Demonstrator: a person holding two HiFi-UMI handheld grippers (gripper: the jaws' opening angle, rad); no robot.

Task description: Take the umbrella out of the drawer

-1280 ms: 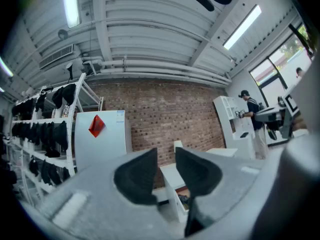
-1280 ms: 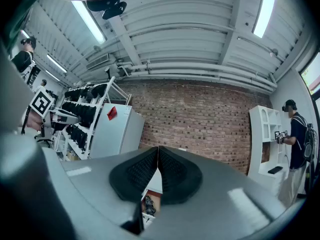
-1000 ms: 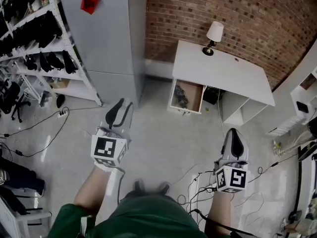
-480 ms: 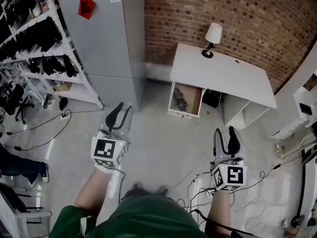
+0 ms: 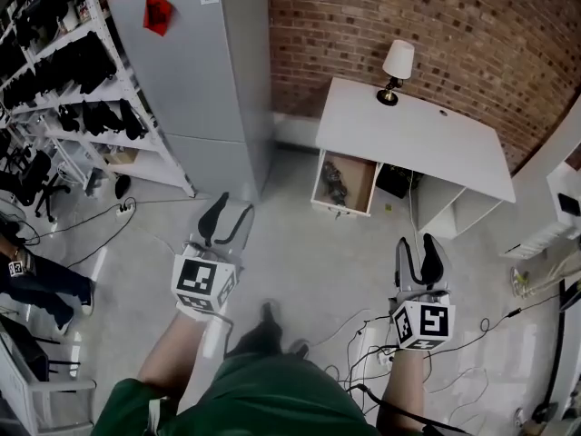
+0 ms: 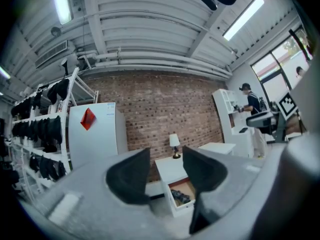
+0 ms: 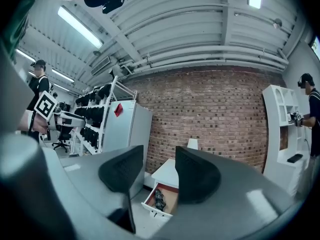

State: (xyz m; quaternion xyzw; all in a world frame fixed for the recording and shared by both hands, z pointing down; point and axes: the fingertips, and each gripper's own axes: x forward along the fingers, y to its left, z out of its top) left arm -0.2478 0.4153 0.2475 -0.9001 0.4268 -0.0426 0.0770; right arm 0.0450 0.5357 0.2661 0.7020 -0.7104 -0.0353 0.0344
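The drawer (image 5: 359, 176) juts from the desk's (image 5: 418, 139) front edge over floor (image 5: 309, 252).

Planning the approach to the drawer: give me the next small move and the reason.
Probably step closer and carry the right hand-held gripper toward the open drawer: the umbrella lies inside, far ahead. Its jaws and those of the left hand-held gripper have just been opening, with nothing between them.
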